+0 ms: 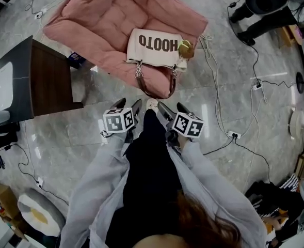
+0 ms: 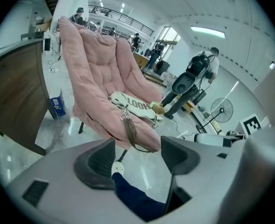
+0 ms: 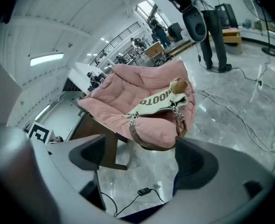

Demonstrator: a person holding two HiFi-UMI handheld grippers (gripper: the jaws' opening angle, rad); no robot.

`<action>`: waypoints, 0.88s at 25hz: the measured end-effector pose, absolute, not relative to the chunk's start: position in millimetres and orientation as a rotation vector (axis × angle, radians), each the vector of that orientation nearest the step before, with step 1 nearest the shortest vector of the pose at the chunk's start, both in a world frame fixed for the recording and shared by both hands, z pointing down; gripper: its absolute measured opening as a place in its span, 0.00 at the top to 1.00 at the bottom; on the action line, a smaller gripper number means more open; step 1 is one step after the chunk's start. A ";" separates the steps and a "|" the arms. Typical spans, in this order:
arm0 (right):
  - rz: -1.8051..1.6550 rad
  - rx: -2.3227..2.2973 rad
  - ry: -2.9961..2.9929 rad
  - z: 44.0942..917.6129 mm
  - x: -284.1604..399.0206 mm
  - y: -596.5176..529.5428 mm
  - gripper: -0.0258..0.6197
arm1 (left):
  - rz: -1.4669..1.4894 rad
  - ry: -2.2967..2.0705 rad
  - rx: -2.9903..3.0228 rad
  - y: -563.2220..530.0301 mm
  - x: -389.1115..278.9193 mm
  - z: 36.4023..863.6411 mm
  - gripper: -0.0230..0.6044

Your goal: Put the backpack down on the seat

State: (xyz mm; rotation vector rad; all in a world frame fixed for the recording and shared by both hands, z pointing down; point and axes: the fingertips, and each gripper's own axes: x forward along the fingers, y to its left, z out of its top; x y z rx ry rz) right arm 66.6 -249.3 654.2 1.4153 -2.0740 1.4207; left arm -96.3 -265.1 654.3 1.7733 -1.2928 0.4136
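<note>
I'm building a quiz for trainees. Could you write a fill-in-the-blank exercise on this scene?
1. The backpack lies on a chair whose cushion colour is ____.
2. Its brown strap hangs over the seat's ____ edge.
3. The left hand-held gripper and right hand-held gripper hold nothing; their jaws are ____.

Missing words: pink; front; open.

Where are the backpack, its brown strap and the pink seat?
backpack [image 1: 154, 44], head view, cream front panel.
brown strap [image 3: 144, 146], right gripper view, bottom of loop.
pink seat [image 1: 105, 19], head view, cushion centre.
</note>
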 end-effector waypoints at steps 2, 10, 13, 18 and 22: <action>1.426 1.409 -2.124 638.2 65.2 -239.3 0.24 | 0.348 -1.322 1.783 -258.5 -99.9 635.4 0.45; 1.303 1.426 -2.315 567.4 65.2 -225.9 0.25 | 0.218 -1.376 1.892 -236.5 -101.9 573.1 0.45; 1.235 1.466 -2.381 534.0 65.8 -219.7 0.25 | 0.181 -1.382 1.957 -223.2 -101.0 544.0 0.45; 1.115 1.485 -2.515 481.0 63.7 -205.3 0.29 | 0.132 -1.425 2.117 -205.8 -100.7 485.7 0.51; 0.969 1.504 -2.607 443.6 65.0 -195.0 0.50 | 0.084 -1.505 2.230 -197.8 -107.5 442.8 0.69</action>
